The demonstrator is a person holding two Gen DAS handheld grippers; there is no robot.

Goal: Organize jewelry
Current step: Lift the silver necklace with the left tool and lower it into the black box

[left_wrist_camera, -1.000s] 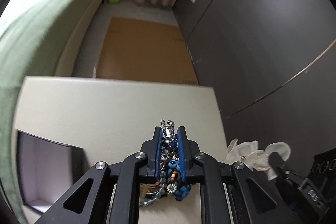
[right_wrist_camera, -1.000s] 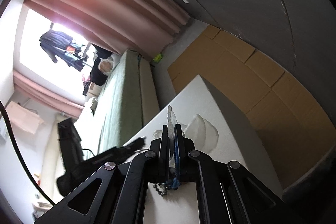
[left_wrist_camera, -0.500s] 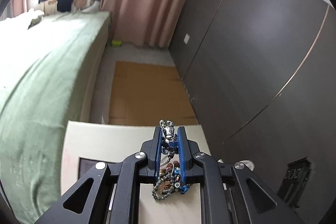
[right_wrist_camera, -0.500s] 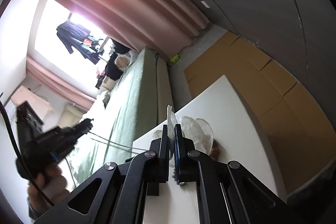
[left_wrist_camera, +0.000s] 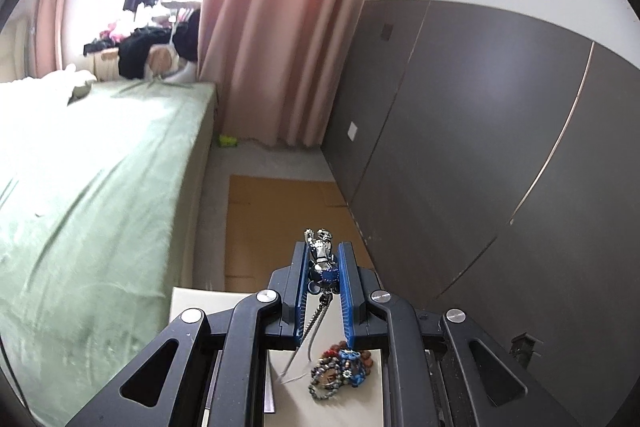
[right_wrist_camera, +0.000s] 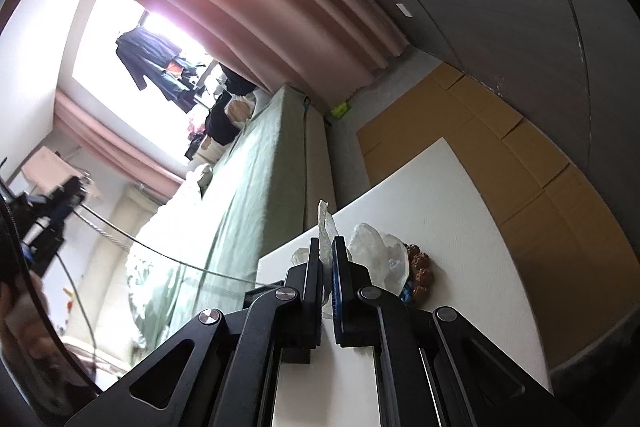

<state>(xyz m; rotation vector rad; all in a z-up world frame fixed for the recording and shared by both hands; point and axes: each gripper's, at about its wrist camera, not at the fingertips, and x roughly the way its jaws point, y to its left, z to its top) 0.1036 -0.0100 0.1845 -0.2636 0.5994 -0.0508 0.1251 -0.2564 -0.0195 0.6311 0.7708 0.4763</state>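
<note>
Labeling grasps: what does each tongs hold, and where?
Left tongs: silver pendant, chain dangling below. Right tongs: clear plastic bag, pinched at a corner.

the fingers (left_wrist_camera: pixel 347 291) are lined in blue on black frames. a silver pendant (left_wrist_camera: pixel 320 251) with a dark blue stone is seen. the counter (right_wrist_camera: pixel 440 211) is white, the bed (left_wrist_camera: pixel 92 195) green, the curtain (left_wrist_camera: pixel 280 27) pink, the wardrobe (left_wrist_camera: pixel 480 131) dark grey.

No readable text, label or number shows in either view; the blur may hide some.
</note>
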